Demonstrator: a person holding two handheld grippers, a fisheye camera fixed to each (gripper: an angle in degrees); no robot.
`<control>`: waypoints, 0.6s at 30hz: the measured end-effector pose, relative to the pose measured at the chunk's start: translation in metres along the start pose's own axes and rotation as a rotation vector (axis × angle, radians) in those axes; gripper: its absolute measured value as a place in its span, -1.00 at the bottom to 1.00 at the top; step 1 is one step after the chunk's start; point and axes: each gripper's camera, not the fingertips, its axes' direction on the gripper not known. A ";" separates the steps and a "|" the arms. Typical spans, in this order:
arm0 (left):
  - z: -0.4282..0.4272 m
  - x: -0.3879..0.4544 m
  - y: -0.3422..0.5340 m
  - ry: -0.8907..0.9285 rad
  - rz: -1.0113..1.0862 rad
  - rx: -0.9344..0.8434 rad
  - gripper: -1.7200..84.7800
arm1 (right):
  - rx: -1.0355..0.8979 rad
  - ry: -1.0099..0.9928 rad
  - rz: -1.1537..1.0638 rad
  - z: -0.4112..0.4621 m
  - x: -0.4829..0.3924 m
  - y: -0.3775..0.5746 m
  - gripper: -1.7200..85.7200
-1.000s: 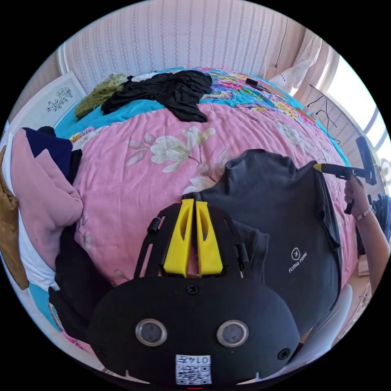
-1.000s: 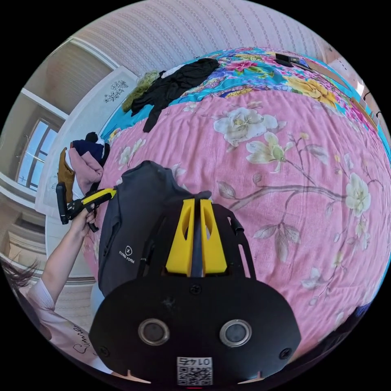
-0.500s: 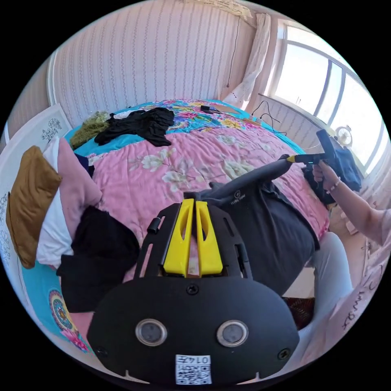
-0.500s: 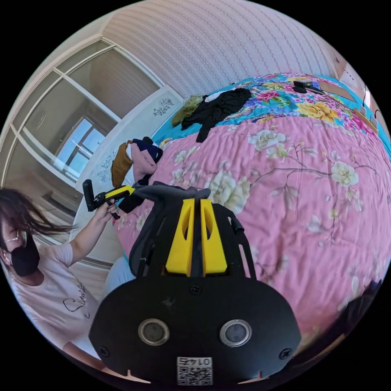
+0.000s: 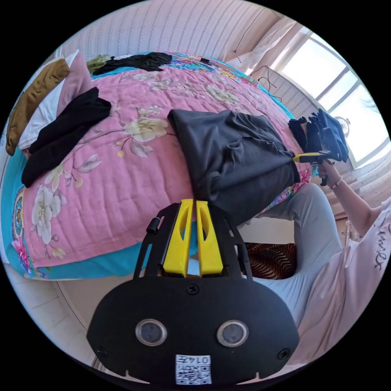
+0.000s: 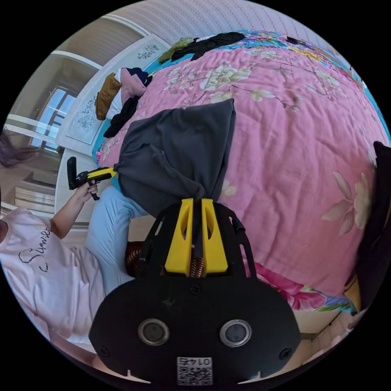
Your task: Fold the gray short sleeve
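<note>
The gray short sleeve shirt (image 5: pixel 232 150) lies doubled over on the pink flowered quilt (image 5: pixel 102 179), and its near edge hangs past the bed's side. My left gripper (image 5: pixel 194 202) is shut on one near corner of it. In the right gripper view the same shirt (image 6: pixel 179 150) stretches from my right gripper (image 6: pixel 196 201), shut on a bunched corner, across to the left gripper (image 6: pixel 102 174) held in a hand. In the left gripper view the right gripper (image 5: pixel 306 157) pinches the shirt's far corner.
A stack of brown, white, pink and black clothes (image 5: pixel 53 110) sits on the bed's left side. Black garments (image 5: pixel 134 61) lie at the far end. Dark blue clothes (image 5: pixel 326 130) are piled by the window. The person's leg (image 5: pixel 313 228) stands close against the bed's edge.
Both grippers have pulled back and down off the bed's near side with the shirt. A second ago it lay spread out; now it is doubled over with its held edge over the bed's side.
</note>
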 end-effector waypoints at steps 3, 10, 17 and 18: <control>-0.028 0.004 0.003 -0.062 0.010 0.014 -0.97 | 0.000 0.096 0.024 -0.014 -0.008 0.008 -0.89; 0.024 0.066 -0.055 0.082 0.100 0.033 -0.78 | 0.067 0.029 -0.223 0.018 -0.085 -0.036 -0.75; 0.052 0.104 -0.045 0.042 0.241 -0.021 -0.92 | -0.018 0.062 -0.245 0.066 -0.101 -0.045 -0.91; 0.049 0.106 -0.039 0.071 0.254 -0.027 -0.92 | -0.017 0.024 -0.277 0.060 -0.104 -0.036 -0.92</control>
